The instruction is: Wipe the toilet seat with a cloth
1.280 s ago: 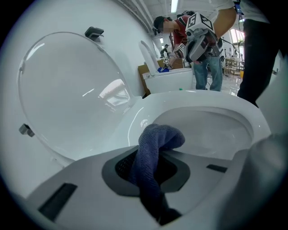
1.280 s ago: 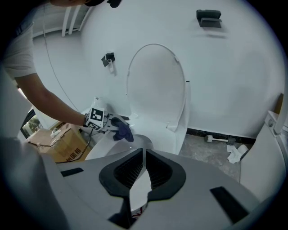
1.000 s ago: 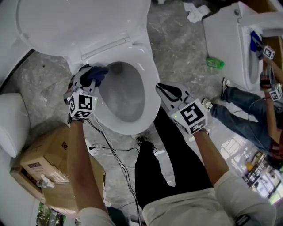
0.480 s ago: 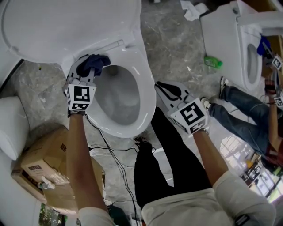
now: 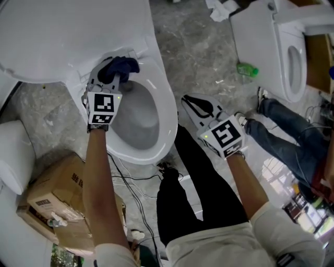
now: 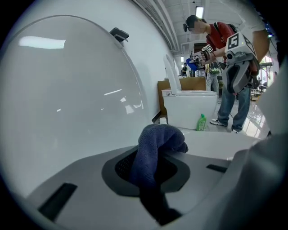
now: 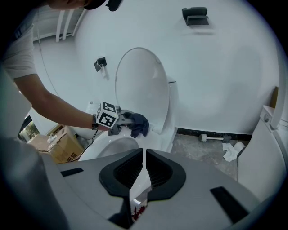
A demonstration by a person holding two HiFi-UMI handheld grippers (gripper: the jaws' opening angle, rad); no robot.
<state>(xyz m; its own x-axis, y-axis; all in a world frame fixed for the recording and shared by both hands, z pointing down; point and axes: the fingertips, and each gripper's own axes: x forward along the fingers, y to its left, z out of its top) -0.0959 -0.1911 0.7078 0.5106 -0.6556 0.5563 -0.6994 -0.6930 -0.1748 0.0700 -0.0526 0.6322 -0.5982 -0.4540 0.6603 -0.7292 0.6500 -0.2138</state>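
The white toilet seat (image 5: 166, 112) lies down, and its lid (image 5: 68, 36) stands raised behind it. My left gripper (image 5: 110, 78) is shut on a dark blue cloth (image 5: 121, 66) at the back of the seat, close to the hinge. Up close the cloth (image 6: 157, 148) bunches out from between the left gripper's (image 6: 150, 173) pads, with the lid (image 6: 67, 90) behind it. My right gripper (image 5: 194, 104) hovers off the seat's right side, away from it. The right gripper (image 7: 143, 173) is shut on a thin white packet (image 7: 138, 197) with red print, and its view shows the cloth (image 7: 138, 124) too.
A cardboard box (image 5: 52, 193) sits on the floor at the left, with cables (image 5: 135, 177) beside it. A second toilet (image 5: 271, 47), a green bottle (image 5: 247, 69), crumpled paper (image 5: 222, 8) and another person's legs (image 5: 284, 130) are at the right. My own legs (image 5: 193, 193) stand before the bowl.
My left gripper has carried the cloth from the seat's left rim up and rightward to the back near the hinge. The right gripper has hardly moved.
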